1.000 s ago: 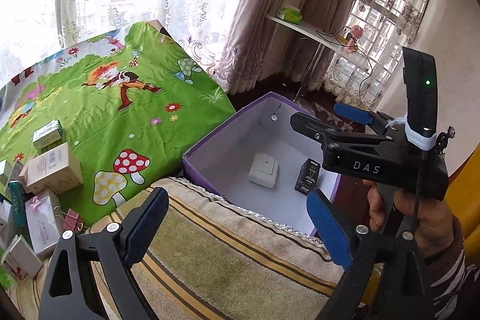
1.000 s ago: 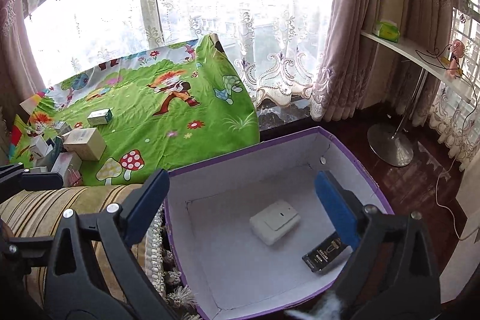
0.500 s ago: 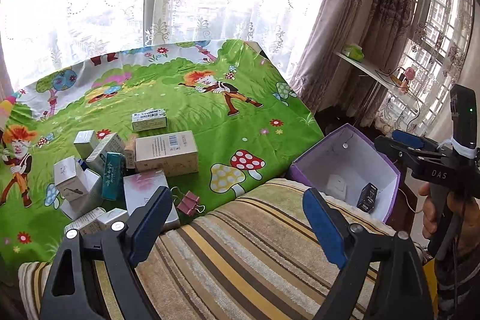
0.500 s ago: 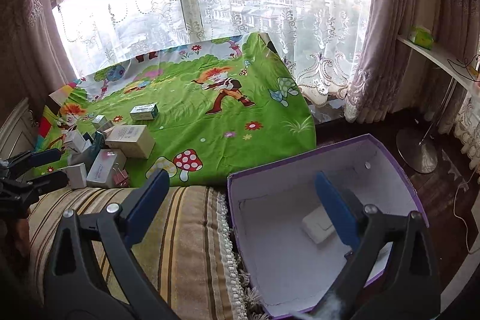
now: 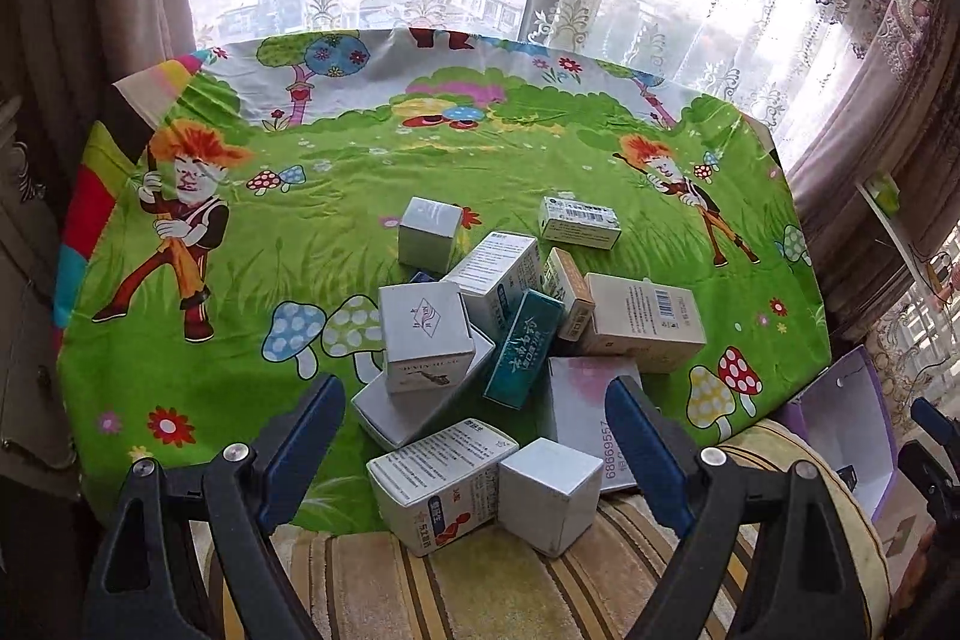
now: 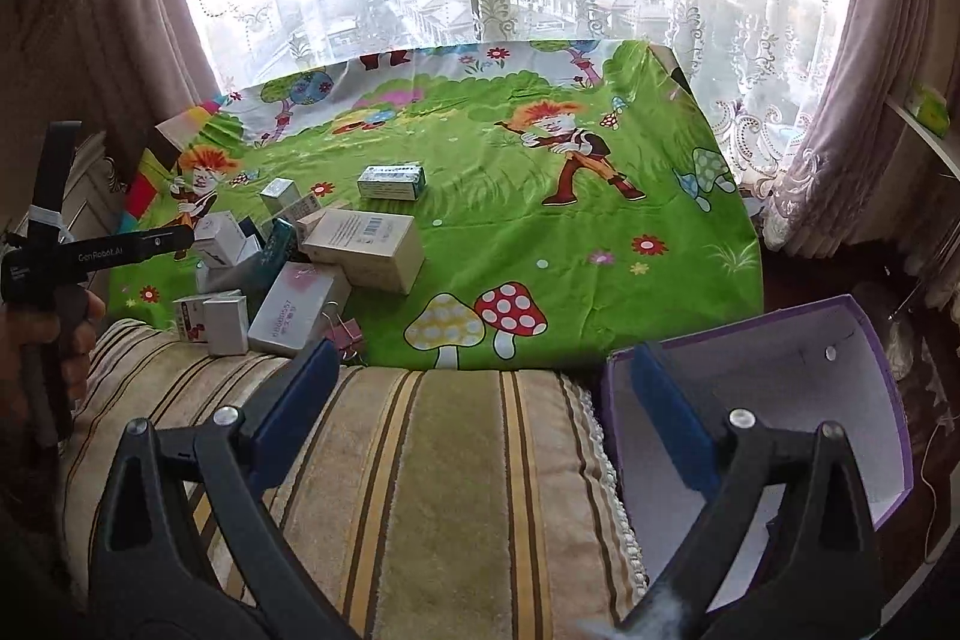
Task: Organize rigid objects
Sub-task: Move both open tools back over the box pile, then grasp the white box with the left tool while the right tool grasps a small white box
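Observation:
A heap of several small cardboard boxes [image 5: 510, 340] lies on the green cartoon cloth [image 5: 300, 232]; it also shows in the right wrist view [image 6: 300, 262]. My left gripper [image 5: 474, 436] is open and empty, its fingers either side of the nearest boxes, a white cube [image 5: 549, 499] and a printed box [image 5: 438, 484]. My right gripper [image 6: 480, 412] is open and empty over the striped cushion [image 6: 450, 490]. The purple box [image 6: 840, 400] with a white inside stands at the right, partly hidden by my right finger.
A teal box [image 5: 522, 349] leans in the heap. A pink binder clip [image 6: 345, 331] lies by the cloth's front edge. Curtains and a window stand behind the table. A shelf [image 6: 924, 124] is at the far right.
My left gripper has swung left from the purple box to the heap of boxes and come close to it. My right gripper has drawn back and left from above the purple box.

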Demonstrator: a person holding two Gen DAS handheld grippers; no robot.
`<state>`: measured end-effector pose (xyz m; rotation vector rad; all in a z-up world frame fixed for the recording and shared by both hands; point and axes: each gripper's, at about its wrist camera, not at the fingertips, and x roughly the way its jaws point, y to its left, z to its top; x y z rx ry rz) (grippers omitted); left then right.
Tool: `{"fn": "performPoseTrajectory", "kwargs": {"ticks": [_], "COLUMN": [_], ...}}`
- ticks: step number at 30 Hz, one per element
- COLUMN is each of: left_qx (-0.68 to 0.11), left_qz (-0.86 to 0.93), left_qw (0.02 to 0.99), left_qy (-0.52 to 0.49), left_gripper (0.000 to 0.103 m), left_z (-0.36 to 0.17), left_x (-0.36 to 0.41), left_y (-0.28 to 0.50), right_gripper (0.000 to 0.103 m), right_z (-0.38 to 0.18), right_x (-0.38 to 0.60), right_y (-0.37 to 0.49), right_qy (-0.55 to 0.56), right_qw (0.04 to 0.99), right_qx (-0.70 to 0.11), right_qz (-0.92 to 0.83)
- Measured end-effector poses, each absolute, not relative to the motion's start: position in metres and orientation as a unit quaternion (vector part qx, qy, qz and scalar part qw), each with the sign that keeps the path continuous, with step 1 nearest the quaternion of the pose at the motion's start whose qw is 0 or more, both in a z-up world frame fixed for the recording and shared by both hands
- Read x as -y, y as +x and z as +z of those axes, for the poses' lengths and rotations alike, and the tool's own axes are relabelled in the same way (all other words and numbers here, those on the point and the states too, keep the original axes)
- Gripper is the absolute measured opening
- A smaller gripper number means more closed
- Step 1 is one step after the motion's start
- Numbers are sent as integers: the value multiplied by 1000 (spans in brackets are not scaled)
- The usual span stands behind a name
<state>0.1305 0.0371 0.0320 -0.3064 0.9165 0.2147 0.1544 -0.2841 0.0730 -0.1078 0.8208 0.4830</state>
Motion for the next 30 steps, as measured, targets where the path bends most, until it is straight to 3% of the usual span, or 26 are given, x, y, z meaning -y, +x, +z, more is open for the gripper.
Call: {"fn": "performPoseTrajectory", "kwargs": {"ticks": [7,10,17,30], "left_qx": [-481,-488,-492,-402], "left_qz": [135,137,130,120], "left_qw": [856,852,851,891], "left_qy": [-136,-133,-130,-174], "left_gripper": [89,84,42,42], "left_z": [9,1,-14,13], "left_x": [-54,-55,-57,-57], "left_y": [160,165,170,127], "right_gripper": [99,99,99,99], "right_z": [63,56,39,10], "right_x": [227,201,143,71], "right_y": [152,150,141,143], "right_qy": [-77,-92,-144,-201], "right_qw": [856,841,800,759], "right_qx": [-418,-427,-449,-477], "right_qz": [295,320,371,396]}}
